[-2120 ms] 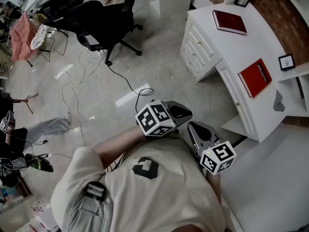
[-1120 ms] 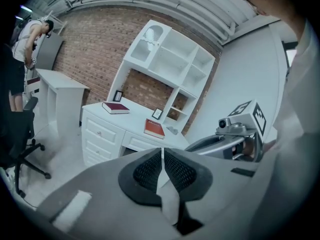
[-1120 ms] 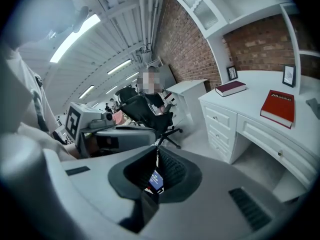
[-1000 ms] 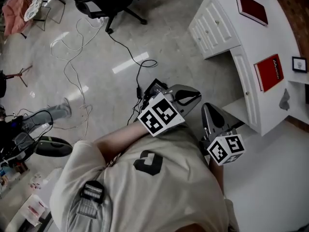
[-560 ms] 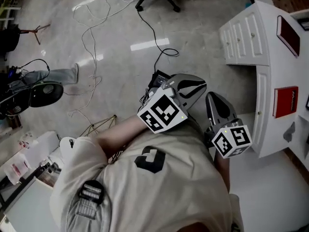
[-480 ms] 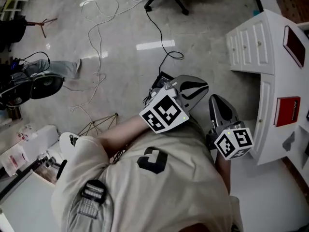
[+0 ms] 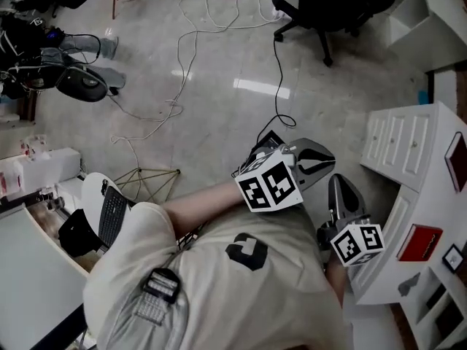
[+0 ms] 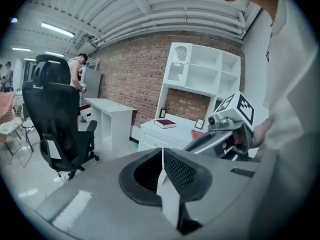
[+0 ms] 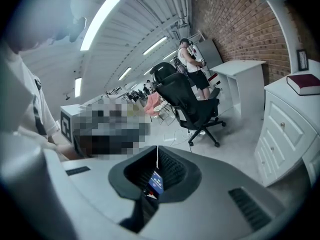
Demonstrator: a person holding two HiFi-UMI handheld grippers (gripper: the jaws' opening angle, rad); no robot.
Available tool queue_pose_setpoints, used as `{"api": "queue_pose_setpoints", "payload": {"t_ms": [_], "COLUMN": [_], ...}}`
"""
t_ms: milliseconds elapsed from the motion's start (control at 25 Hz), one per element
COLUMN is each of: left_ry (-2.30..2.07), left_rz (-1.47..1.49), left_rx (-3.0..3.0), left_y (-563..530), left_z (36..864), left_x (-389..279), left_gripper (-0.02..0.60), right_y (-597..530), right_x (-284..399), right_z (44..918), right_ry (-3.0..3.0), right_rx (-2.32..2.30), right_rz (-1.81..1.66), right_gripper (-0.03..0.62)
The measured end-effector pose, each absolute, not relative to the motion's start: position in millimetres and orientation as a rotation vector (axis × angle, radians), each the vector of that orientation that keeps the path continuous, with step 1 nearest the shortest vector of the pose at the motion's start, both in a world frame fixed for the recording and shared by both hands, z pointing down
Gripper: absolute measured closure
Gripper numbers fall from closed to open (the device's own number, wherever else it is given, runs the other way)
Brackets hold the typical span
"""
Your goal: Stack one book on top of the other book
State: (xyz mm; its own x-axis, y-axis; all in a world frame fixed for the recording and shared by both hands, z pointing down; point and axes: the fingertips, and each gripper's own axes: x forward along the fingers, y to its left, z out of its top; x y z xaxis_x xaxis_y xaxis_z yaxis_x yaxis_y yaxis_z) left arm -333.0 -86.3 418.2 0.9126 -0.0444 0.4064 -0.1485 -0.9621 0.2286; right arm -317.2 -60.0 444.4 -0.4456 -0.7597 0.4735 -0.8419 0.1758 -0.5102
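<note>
A grey polished floor [image 7: 219, 100] strewn with cables, a black office chair [image 7: 321, 6] and a brick wall [image 8: 125, 74] surround the white desk [image 7: 434, 195]. On the desk lie two closed hardbacks, well apart. A bright red book [image 7: 419, 241] sits just right of the right claw [image 7: 341, 182]. A dark red book [image 7: 458, 160] lies farther off, ahead and right of its tips (the frame edge cuts it). The right claw and the left claw [image 7: 330, 154] both have their jaws pressed together, empty, close to the person's chest. Since two seconds ago the desk has slid from the upper right to the right edge of the head view. The books keep their places on it.
</note>
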Motion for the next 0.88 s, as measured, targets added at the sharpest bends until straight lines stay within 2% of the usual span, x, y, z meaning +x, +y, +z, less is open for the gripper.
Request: {"api": "queue_pose_setpoints", "payload": {"t_ms": [280, 440, 600, 880], "left_ry": [-0.303, -0.336, -0.273, -0.129], "left_rz": [0.538, 0.528, 0.496, 0.547], "left_rx": [2.849, 2.907, 2.919, 3.055], "left_y": [-153, -176, -180, -143], "left_z": [398, 380, 366, 342], "left_x": [-382, -382, -351, -295], "left_gripper": [0.577, 0.577, 0.577, 0.577], "right_y": [-130, -149, -146, -125], "right_x": [-361, -368, -340, -271], "right_z": [421, 406, 401, 394], "right_ry": [-2.475, -2.465, -2.424, -2.385], "right_rx": [1.456, 1.442, 1.529, 1.794], "right_rz": [0.963, 0.822, 0.787, 0.95], "right_gripper": [0.588, 0.588, 0.588, 0.588]}}
